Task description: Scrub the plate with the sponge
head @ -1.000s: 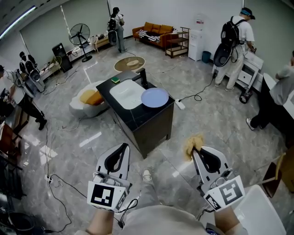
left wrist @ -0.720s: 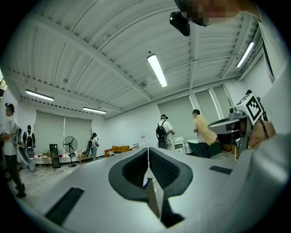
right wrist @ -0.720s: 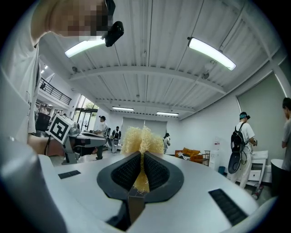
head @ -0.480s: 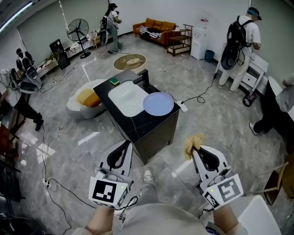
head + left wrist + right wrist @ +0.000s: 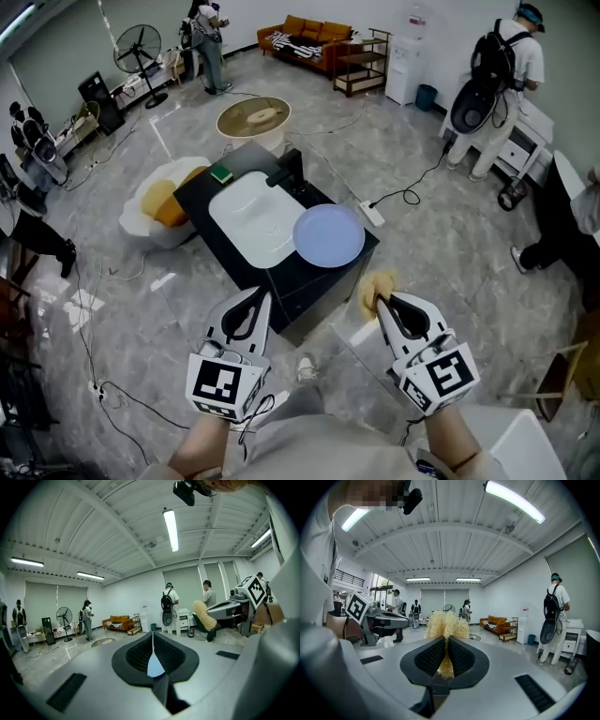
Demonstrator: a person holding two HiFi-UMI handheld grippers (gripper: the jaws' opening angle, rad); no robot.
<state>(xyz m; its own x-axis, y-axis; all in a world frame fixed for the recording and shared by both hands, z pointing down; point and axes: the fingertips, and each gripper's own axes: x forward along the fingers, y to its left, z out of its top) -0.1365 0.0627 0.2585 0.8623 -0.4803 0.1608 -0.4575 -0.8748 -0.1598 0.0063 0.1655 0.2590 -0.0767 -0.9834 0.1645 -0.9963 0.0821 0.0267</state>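
1. Step in hand, by judgement: the approach, with no scrubbing yet. Both grippers low in front of the counter (image 5: 286, 272), well apart from it.
2. Left gripper (image 5: 253, 298): jaws pressed together, nothing between them.
3. On the counter, left to right: green pad (image 5: 221, 173) by the far left edge, white sink (image 5: 246, 220) down the middle, plate (image 5: 328, 235) at the right corner. Plate lapping over the sink's rim, untouched.
4. Right gripper (image 5: 380, 302): clamped on the sponge (image 5: 375, 286), a yellow fibrous tuft poking past the jaw tips.
5. Next move, probably: carry the sponge forward and down onto the plate's face, then rub. Likely need to steady the plate with the left gripper, opened first. Possible risk: the plate sliding off the corner.
6. Only in the head view: counter, plate, and the gap to both grippers. Only in the left gripper view: the closed seam, plainly empty. Only in the right gripper view: strands pinched deep between the pads. No plate in either gripper view.
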